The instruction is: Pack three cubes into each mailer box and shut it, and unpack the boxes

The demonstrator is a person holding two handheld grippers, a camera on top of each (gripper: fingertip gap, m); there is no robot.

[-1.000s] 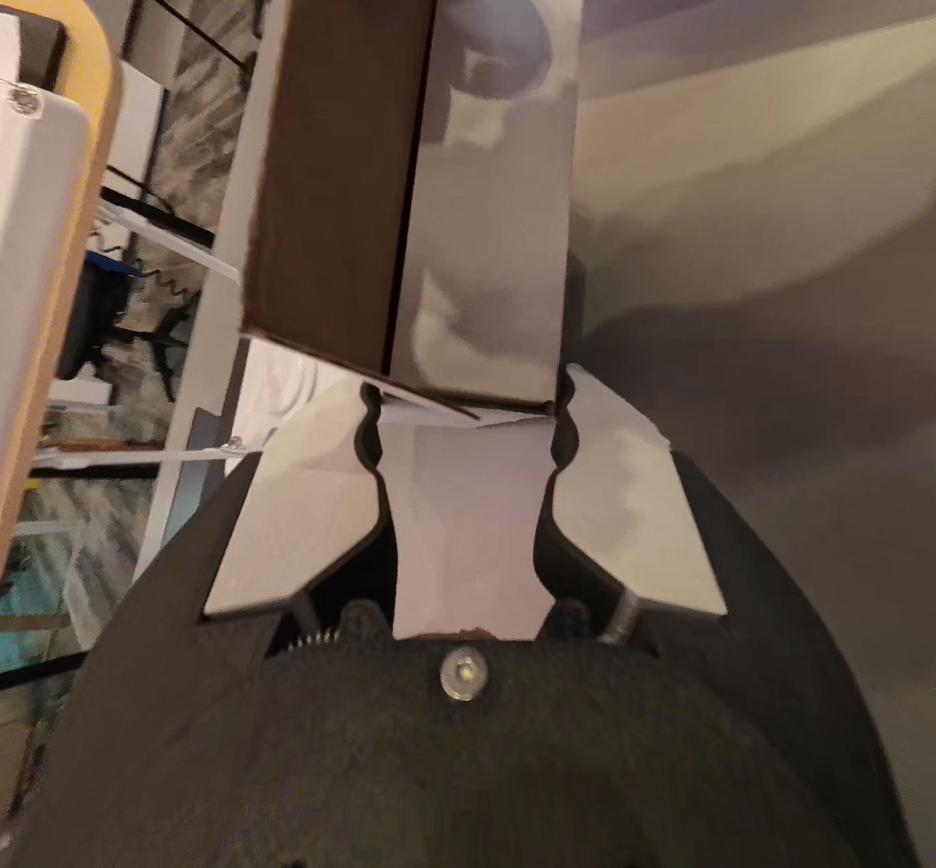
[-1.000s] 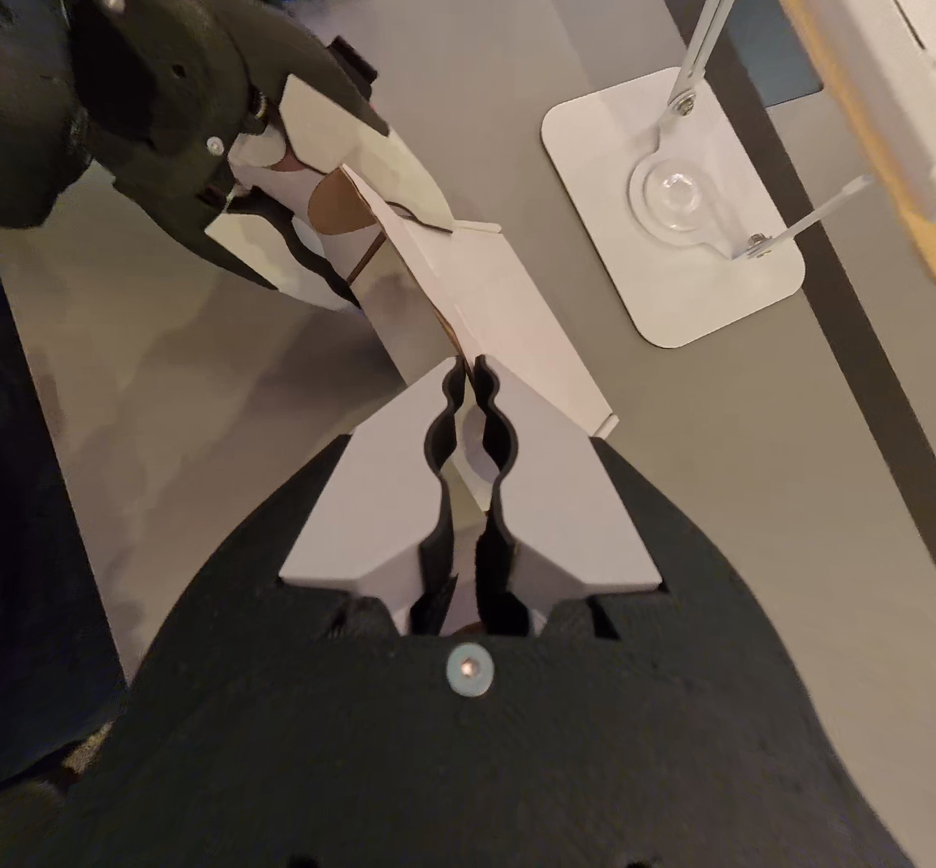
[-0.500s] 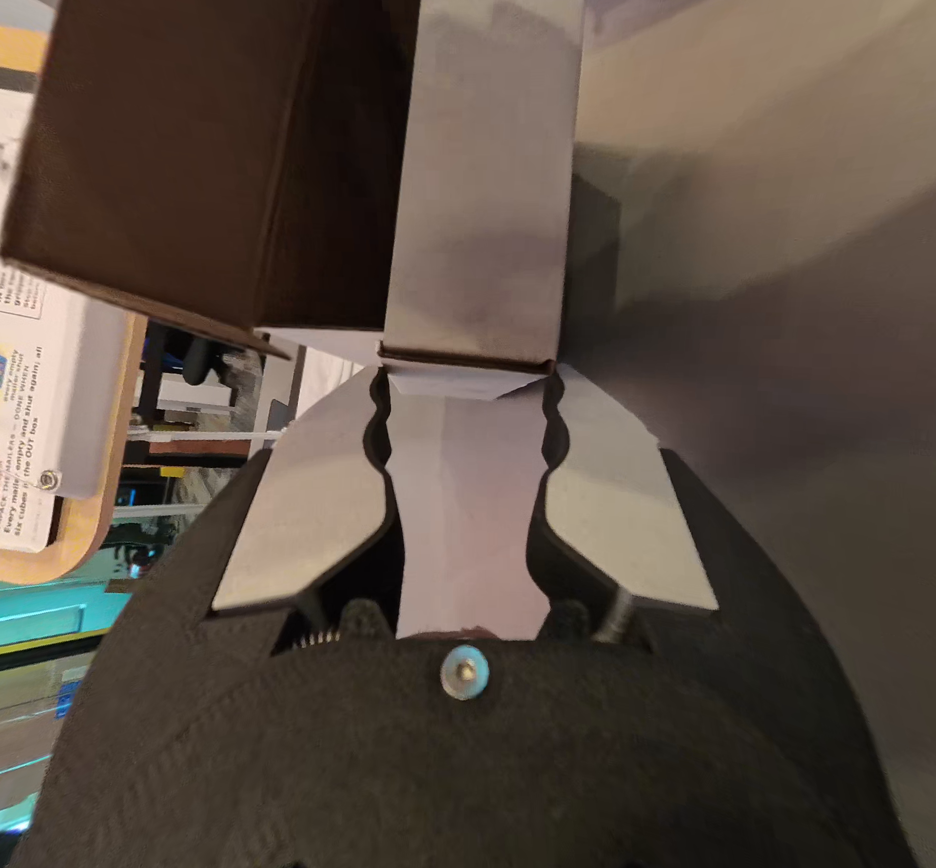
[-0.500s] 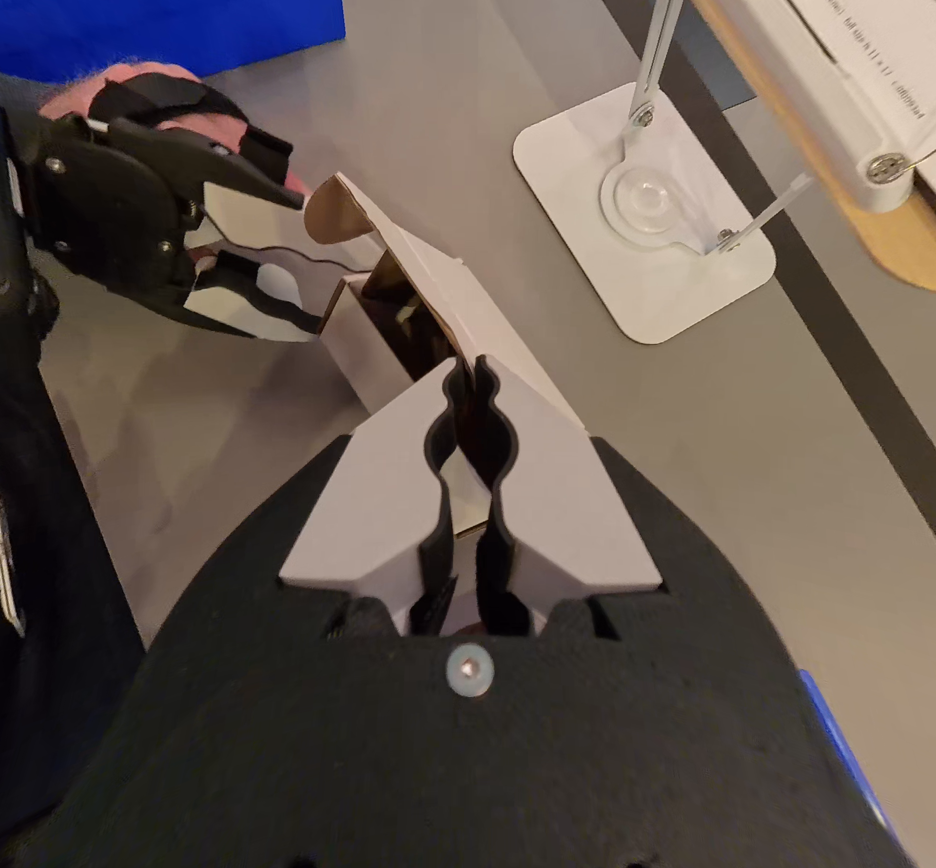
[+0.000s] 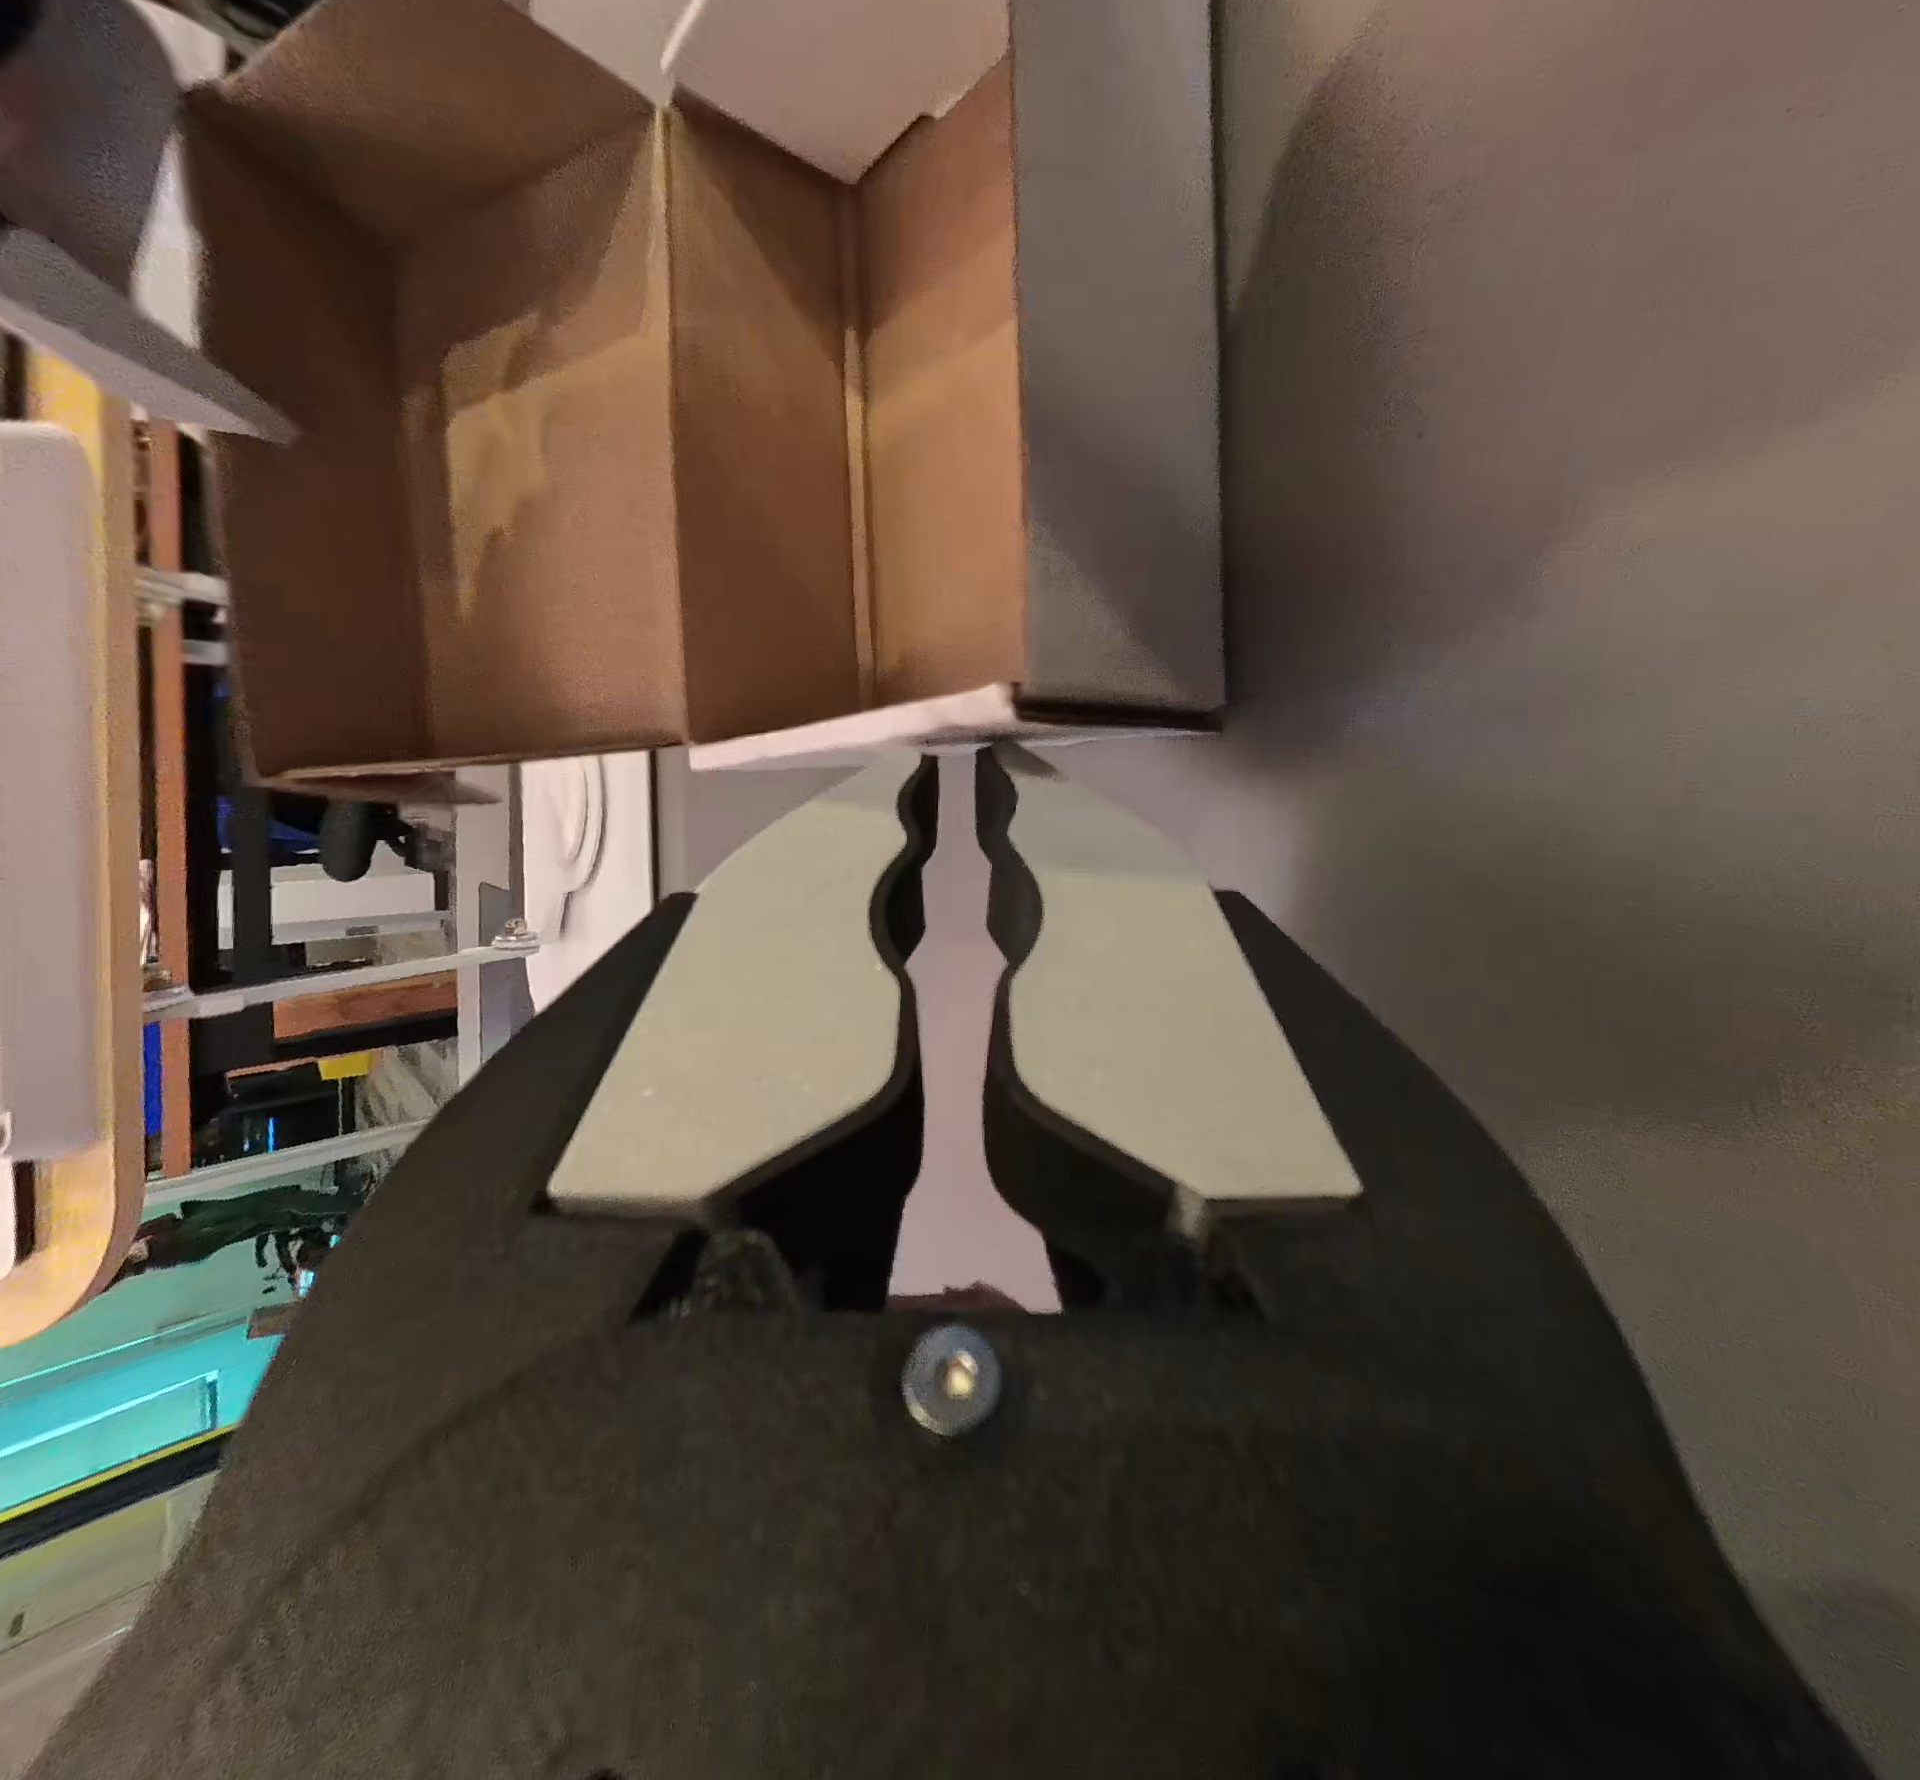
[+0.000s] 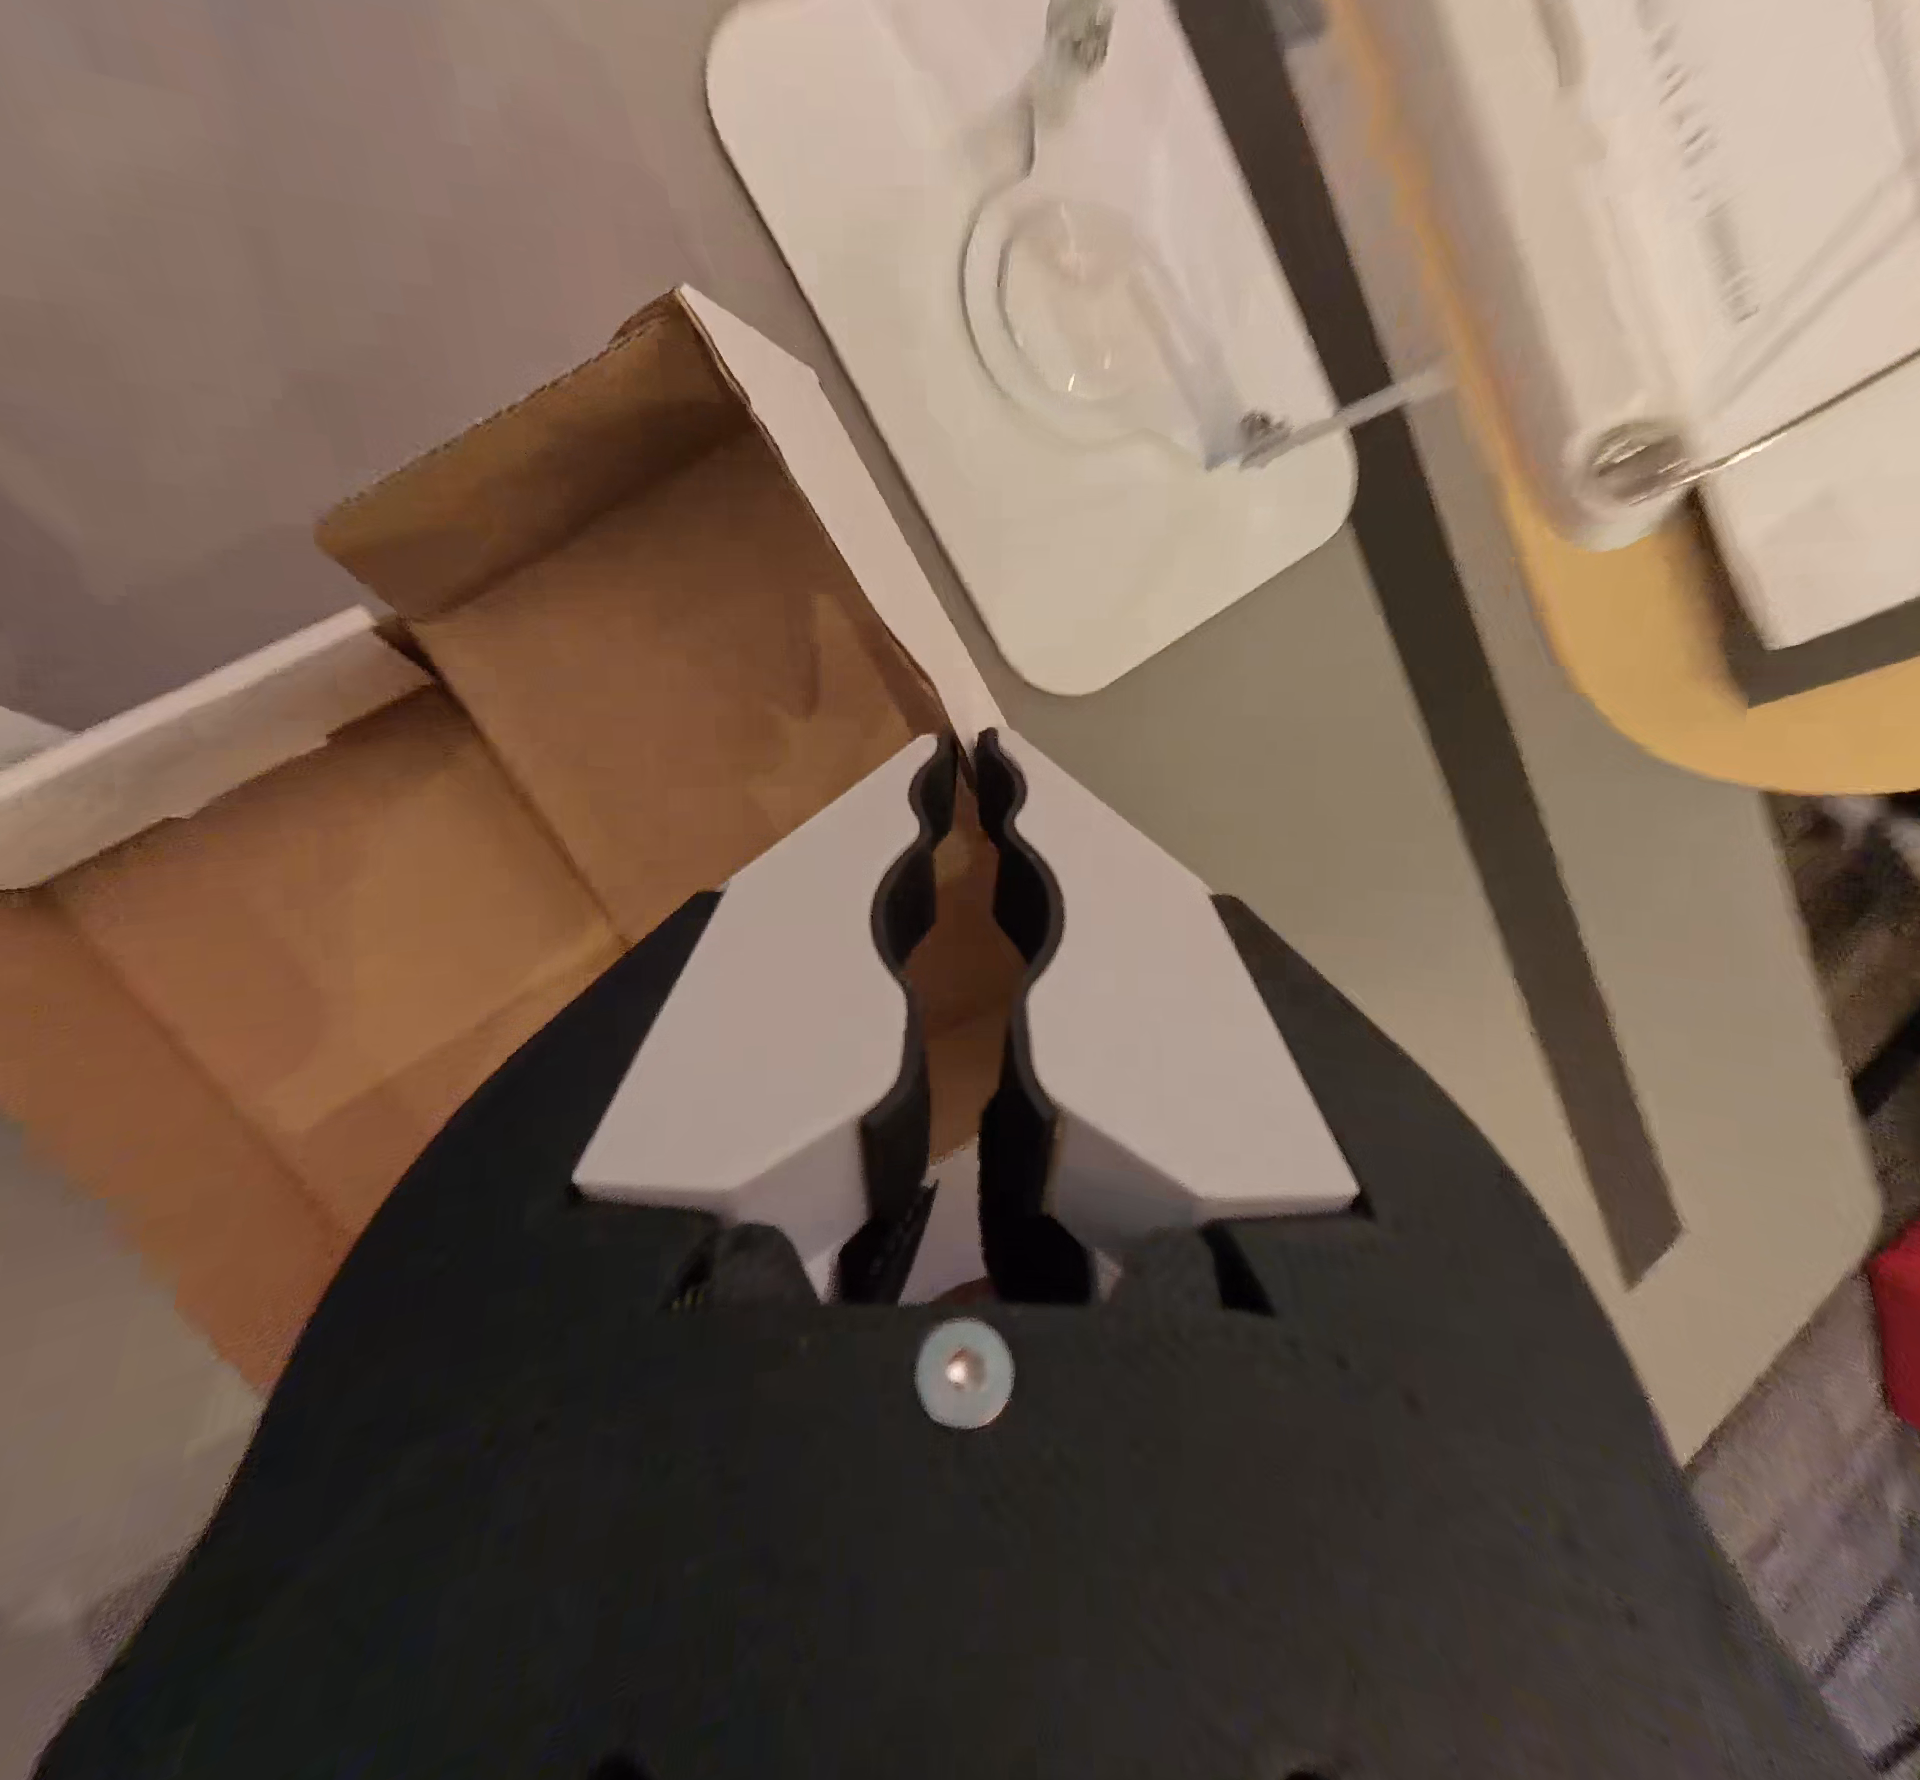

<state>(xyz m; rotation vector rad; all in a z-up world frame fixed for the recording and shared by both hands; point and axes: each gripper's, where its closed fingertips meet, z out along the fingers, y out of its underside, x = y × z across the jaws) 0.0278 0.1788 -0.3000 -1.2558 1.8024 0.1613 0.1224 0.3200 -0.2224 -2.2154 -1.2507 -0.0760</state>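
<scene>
Grey desk (image 6: pixel 312 172) carries a white stand base (image 6: pixel 894 276) at its far edge. On the desk lies one mailer box (image 5: pixel 540 400), lid open, brown interior empty; no cubes are in view. Judged status: this box is either unpacked or awaiting packing; I cannot tell which. My left tongs (image 5: pixel 958 774) are nearly closed on a white flap at the box's near end. My right tongs (image 6: pixel 966 754) are pinched shut on the raised lid edge.

Mailer box (image 5: pixel 540 442) brown inside, white outside; grey table (image 5: pixel 1558 587).
</scene>
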